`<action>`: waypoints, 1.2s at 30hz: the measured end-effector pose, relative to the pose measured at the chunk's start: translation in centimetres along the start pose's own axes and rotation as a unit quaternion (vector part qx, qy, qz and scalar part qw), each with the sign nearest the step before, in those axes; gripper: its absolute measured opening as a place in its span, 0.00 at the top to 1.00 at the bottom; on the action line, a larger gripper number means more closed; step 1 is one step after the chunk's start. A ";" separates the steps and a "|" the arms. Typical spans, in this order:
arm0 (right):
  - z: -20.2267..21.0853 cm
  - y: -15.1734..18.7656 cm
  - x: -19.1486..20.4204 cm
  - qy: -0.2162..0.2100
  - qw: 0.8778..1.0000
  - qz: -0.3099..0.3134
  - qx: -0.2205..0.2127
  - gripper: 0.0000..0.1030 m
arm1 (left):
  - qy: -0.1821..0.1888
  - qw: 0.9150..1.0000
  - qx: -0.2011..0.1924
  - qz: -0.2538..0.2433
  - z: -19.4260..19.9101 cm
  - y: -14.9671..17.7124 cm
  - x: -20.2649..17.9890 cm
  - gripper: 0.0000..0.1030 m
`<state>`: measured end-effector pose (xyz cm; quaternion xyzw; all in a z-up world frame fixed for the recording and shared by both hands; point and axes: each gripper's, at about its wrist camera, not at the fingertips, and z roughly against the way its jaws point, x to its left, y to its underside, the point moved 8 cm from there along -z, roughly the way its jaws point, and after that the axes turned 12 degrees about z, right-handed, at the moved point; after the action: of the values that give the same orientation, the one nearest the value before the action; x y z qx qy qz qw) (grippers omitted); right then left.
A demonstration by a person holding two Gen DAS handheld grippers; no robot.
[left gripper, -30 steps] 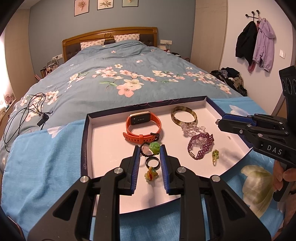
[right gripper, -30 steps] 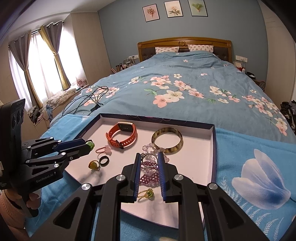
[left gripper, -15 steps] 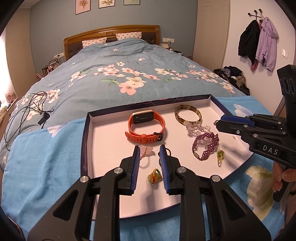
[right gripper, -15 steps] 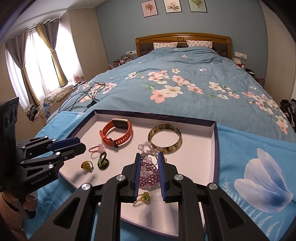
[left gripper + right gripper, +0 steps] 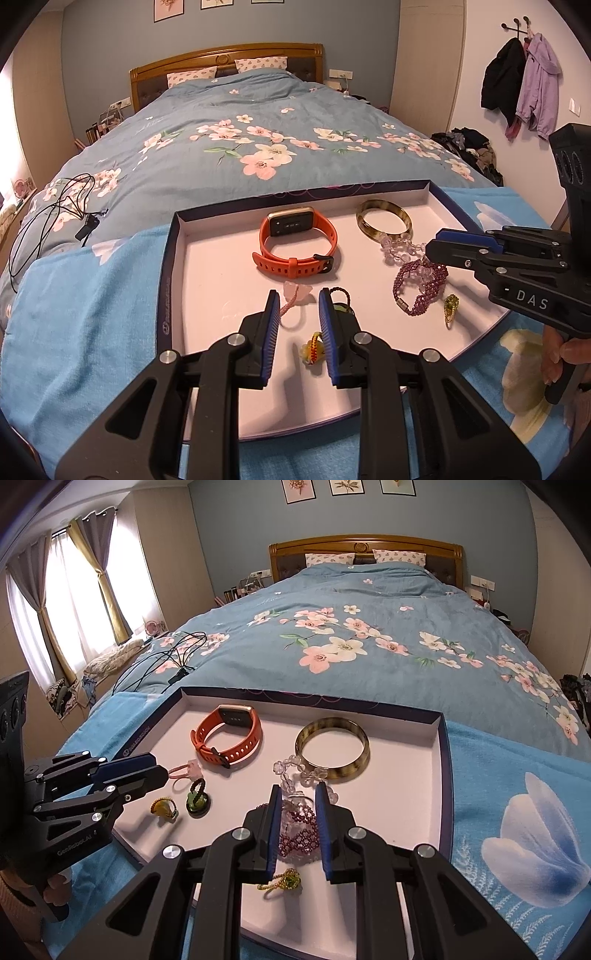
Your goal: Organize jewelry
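Observation:
A shallow white tray [image 5: 170, 258] on the bed holds the jewelry. In it lie an orange watch [image 5: 291, 264], a horn-coloured bangle [image 5: 332, 723], a clear bead bracelet [image 5: 399, 247], a purple bead bracelet [image 5: 299, 834] and a yellow-green ring [image 5: 288, 880]. My left gripper [image 5: 297, 299] hovers over the tray's near left, jaws a little apart and empty. A pink ring [image 5: 295, 290] and a yellow ring [image 5: 314, 349] show through its gap. Beside them a green ring [image 5: 195, 799] rests on a black ring [image 5: 201, 811]. My right gripper [image 5: 297, 790] hangs over the purple bracelet, narrowly open, gripping nothing.
The tray sits on a light blue towel [image 5: 92, 295] at the foot of a floral bedspread. Black cables [image 5: 55, 206] lie on the bed to the left. A person's hand [image 5: 565, 350] holds the right gripper's handle. Coats [image 5: 517, 81] hang on the right wall.
The green ring, at the left gripper's fingertips a second ago, now lies on the black ring. The left gripper has drawn back and to the left. The right gripper has barely moved.

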<state>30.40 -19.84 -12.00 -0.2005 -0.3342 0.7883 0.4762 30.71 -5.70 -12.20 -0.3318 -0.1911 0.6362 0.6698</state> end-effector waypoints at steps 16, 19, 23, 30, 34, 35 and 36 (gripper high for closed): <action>1.5 0.3 0.2 0.007 1.000 -0.004 -0.016 0.59 | 0.004 0.999 -0.034 0.008 3.0 -0.1 0.3 0.43; 3.4 0.4 0.7 0.020 0.999 0.002 -0.038 0.46 | 0.003 0.998 -0.064 0.007 5.2 0.0 0.5 0.26; 6.2 1.0 1.8 0.046 0.996 0.018 -0.078 0.16 | -0.002 0.994 -0.106 0.005 8.4 0.7 0.7 0.07; 10.6 3.0 4.6 0.078 0.987 0.037 -0.138 0.06 | -0.013 0.984 -0.177 0.011 14.1 2.8 1.2 0.05; 12.1 4.2 5.1 0.102 0.982 0.025 -0.155 0.06 | -0.020 0.978 -0.207 0.018 16.9 4.2 1.4 0.05; 12.4 4.4 5.3 0.109 0.981 0.025 -0.160 0.06 | -0.020 0.976 -0.214 0.020 17.5 4.5 1.5 0.05; 12.6 4.7 5.5 0.114 0.979 0.027 -0.164 0.06 | -0.020 0.975 -0.219 0.022 17.9 4.8 1.6 0.05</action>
<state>16.97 -20.73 -6.53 -0.3736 -0.3966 0.7073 0.4504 15.24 -0.65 -3.10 -0.4615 -0.3322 0.5999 0.5628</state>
